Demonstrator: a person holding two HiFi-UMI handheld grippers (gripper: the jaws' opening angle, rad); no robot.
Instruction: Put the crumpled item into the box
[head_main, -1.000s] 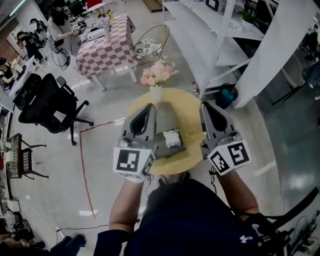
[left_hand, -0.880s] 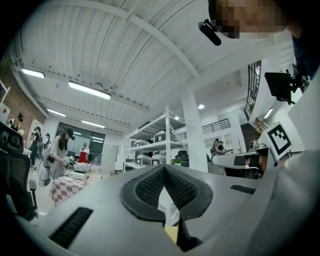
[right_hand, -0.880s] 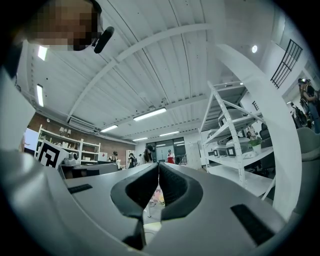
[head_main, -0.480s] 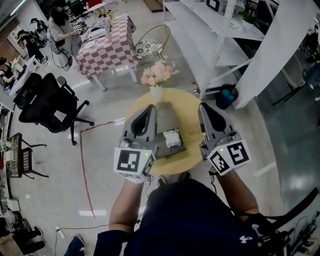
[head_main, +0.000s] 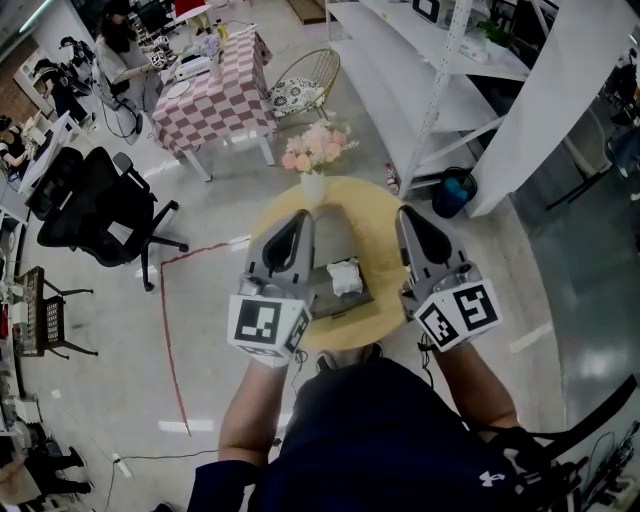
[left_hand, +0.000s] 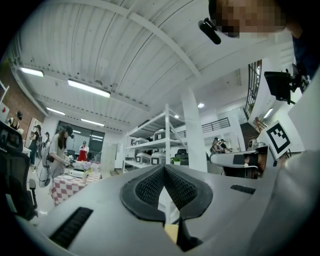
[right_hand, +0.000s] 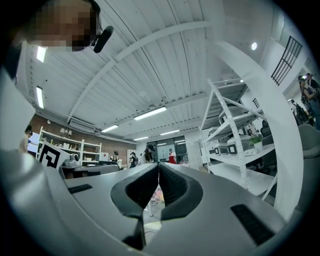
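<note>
In the head view a white crumpled item (head_main: 343, 275) lies inside a shallow grey box (head_main: 337, 303) on a round yellow table (head_main: 368, 212). My left gripper (head_main: 300, 214) hovers over the box's left side and my right gripper (head_main: 407, 211) over its right side, both held above the table. Both point forward and up. In the left gripper view, the left gripper (left_hand: 163, 168) has its jaws pressed together with nothing between them. The right gripper (right_hand: 158, 165) in its own view is likewise shut and empty. Neither touches the item.
A vase of pink flowers (head_main: 315, 150) stands at the table's far edge. Beyond are a checkered table (head_main: 210, 102), a wire chair (head_main: 304, 84), a black office chair (head_main: 96, 210) at left and white shelving (head_main: 440, 70) at right.
</note>
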